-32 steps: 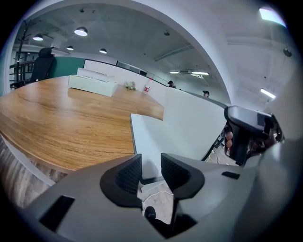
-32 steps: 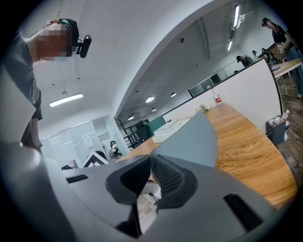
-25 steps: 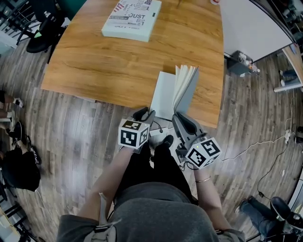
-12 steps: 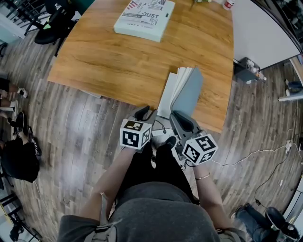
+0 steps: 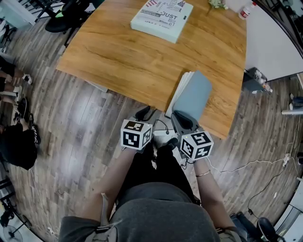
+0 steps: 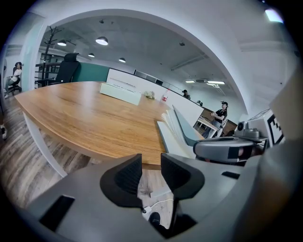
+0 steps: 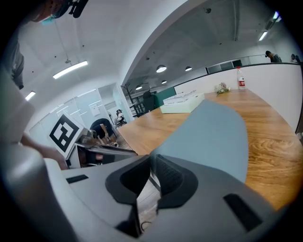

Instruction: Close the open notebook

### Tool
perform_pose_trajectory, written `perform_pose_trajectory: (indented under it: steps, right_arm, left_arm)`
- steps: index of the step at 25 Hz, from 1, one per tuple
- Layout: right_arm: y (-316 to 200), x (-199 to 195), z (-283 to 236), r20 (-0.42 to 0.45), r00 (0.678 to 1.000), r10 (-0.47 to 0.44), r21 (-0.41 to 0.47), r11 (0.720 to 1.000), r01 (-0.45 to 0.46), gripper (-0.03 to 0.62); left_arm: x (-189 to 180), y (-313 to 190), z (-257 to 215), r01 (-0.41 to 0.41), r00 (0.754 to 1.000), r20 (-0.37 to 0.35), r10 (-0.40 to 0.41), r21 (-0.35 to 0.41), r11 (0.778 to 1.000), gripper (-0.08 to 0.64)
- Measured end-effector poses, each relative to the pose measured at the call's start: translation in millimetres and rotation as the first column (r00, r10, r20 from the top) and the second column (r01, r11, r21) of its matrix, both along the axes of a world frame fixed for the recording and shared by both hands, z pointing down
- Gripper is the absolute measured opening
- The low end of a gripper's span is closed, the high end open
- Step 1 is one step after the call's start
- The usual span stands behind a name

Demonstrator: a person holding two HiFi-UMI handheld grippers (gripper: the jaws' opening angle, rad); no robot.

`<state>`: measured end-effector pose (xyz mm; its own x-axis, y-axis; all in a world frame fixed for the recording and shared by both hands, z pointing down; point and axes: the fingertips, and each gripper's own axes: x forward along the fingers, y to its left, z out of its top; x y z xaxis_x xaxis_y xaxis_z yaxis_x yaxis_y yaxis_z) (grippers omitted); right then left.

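The notebook [image 5: 179, 92] lies on the wooden table [image 5: 123, 56] near its front right edge. Its grey-blue cover [image 5: 195, 97] slants low over the white pages, whose edges fan out on the left. My right gripper [image 5: 182, 118] is shut on the cover's near edge; in the right gripper view the cover [image 7: 213, 137] runs out from between the jaws of the right gripper [image 7: 152, 177]. My left gripper [image 5: 144, 113] hangs open just off the table's front edge, left of the notebook [image 6: 177, 130]. Nothing sits between the jaws of the left gripper [image 6: 150, 172].
A flat white printed box [image 5: 162, 19] lies at the table's far side, and a small bottle [image 5: 245, 12] stands at the far right corner. A white desk surface [image 5: 270, 42] adjoins on the right. Cables and a person's legs are on the wooden floor [image 5: 85, 127] below.
The cover stood upright with pages fanned; now it has swung down to the left over the pages. My right gripper went down with it. The left gripper shifted slightly.
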<state>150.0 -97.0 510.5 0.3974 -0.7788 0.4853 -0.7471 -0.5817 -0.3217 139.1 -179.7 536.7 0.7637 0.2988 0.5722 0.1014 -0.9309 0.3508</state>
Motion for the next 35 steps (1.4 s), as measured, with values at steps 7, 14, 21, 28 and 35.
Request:
perform_pose_trajectory:
  steps: [7, 14, 21, 28, 35]
  right_arm:
    - [-10, 0, 19, 0.007, 1.0, -0.02, -0.122, 0.992, 0.021, 0.043]
    - [-16, -8, 29, -0.015, 0.998, -0.055, -0.211, 0.976, 0.05, 0.044]
    - [-20, -14, 28, 0.02, 0.999, -0.045, -0.182, 0.982, 0.048, 0.094]
    - [-17, -19, 2, 0.02, 0.999, 0.029, -0.06, 0.998, -0.028, 0.109]
    - [9, -8, -35, -0.031, 0.983, 0.179, 0.045, 0.983, -0.177, 0.054]
  left_arm:
    - [-6, -15, 2, 0.039, 0.999, 0.002, -0.039, -0.005, 0.999, 0.135]
    - [-9, -23, 0, 0.052, 0.999, -0.005, -0.052, -0.008, 0.999, 0.135]
    - [-9, -25, -3, 0.044, 0.999, -0.011, -0.044, -0.008, 0.999, 0.135]
    - [-5, -26, -14, 0.017, 0.999, -0.042, -0.017, -0.001, 1.0, 0.135]
    - [5, -21, -33, -0.019, 0.995, -0.101, 0.021, 0.021, 1.0, 0.133]
